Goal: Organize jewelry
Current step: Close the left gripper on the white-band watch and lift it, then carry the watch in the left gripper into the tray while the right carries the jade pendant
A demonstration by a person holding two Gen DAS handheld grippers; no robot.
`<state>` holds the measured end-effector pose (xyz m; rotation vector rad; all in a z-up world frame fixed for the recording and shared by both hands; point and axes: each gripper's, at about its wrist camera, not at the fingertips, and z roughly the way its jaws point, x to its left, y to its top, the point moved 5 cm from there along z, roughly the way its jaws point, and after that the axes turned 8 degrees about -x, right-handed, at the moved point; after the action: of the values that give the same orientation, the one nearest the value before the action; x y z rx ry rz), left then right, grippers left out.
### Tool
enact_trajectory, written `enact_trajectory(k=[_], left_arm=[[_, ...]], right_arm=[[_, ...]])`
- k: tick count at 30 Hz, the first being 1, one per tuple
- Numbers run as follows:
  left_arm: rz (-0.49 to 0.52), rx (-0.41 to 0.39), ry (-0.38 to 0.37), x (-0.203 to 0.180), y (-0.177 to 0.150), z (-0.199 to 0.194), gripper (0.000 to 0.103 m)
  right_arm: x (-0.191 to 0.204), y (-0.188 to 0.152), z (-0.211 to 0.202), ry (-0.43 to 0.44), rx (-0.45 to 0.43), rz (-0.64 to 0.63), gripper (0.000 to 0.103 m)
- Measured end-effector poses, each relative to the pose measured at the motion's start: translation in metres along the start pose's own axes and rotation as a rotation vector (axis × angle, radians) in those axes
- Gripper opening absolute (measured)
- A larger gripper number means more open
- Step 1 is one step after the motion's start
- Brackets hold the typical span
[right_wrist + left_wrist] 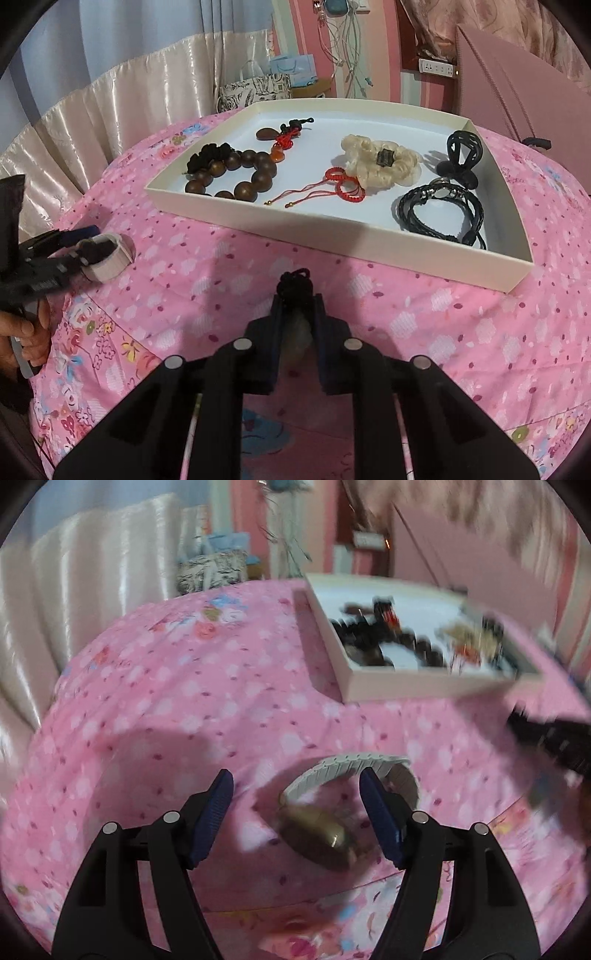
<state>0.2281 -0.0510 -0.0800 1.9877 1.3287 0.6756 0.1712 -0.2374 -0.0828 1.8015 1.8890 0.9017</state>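
Jaws of the right gripper clamp a black-knotted pendant short of the tray; a slack pinch could drop it. Left gripper gapes around the watch on the bed.

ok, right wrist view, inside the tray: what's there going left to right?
Wooden bead bracelet → red cord bracelet → cream scrunchie → black braided cord bracelet, all in the tray. The red knot charm and the black hair claw overlap others, so they are left out.
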Motion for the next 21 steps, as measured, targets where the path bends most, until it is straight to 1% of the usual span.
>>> enact_trajectory(k=[1, 2, 3, 4, 5, 6, 7, 11, 13, 15, 18, 20, 21], left_arm=[[0.038, 0.012, 0.028, -0.006, 0.0, 0.003, 0.07], [0.058, 0.012, 0.041, -0.01, 0.001, 0.005, 0.068], [0.066, -0.003, 0.037, -0.015, 0.001, 0.002, 0.059], [0.061, -0.008, 0.025, -0.016, 0.001, 0.002, 0.046], [0.057, -0.014, 0.025, -0.017, 0.001, 0.001, 0.042], [0.055, -0.021, 0.037, -0.017, 0.002, 0.0, 0.03], [0.04, -0.025, 0.048, -0.015, 0.003, -0.001, 0.023], [-0.03, -0.027, 0.033, -0.005, 0.003, -0.003, 0.018], [-0.067, -0.035, 0.025, 0.001, 0.003, -0.007, 0.015], [-0.101, -0.055, 0.012, 0.003, 0.008, -0.016, 0.014], [-0.101, -0.105, 0.013, 0.0, 0.027, -0.037, 0.014], [-0.095, -0.151, 0.007, -0.005, 0.05, -0.052, 0.014], [-0.094, -0.162, 0.004, -0.007, 0.058, -0.055, 0.014]], right_arm=[[0.0, 0.0, 0.0, -0.001, 0.0, -0.001, 0.016], [0.0, 0.0, 0.0, -0.003, -0.001, -0.002, 0.016], [0.0, 0.0, -0.001, -0.006, -0.003, -0.002, 0.015], [-0.001, -0.001, -0.001, -0.01, -0.005, -0.003, 0.015], [-0.001, -0.001, -0.002, -0.016, -0.008, -0.003, 0.015], [-0.001, -0.001, -0.002, -0.023, -0.01, -0.005, 0.015], [-0.001, -0.001, -0.003, -0.033, -0.013, -0.006, 0.015], [-0.005, 0.0, -0.007, -0.041, -0.032, 0.012, 0.015], [-0.009, 0.002, -0.01, -0.027, -0.049, 0.038, 0.014], [-0.014, 0.005, -0.02, -0.008, -0.087, 0.062, 0.014], [-0.021, 0.014, -0.037, 0.011, -0.127, 0.096, 0.014], [-0.027, 0.03, -0.052, 0.019, -0.168, 0.118, 0.014], [-0.03, 0.038, -0.058, 0.016, -0.189, 0.121, 0.014]])
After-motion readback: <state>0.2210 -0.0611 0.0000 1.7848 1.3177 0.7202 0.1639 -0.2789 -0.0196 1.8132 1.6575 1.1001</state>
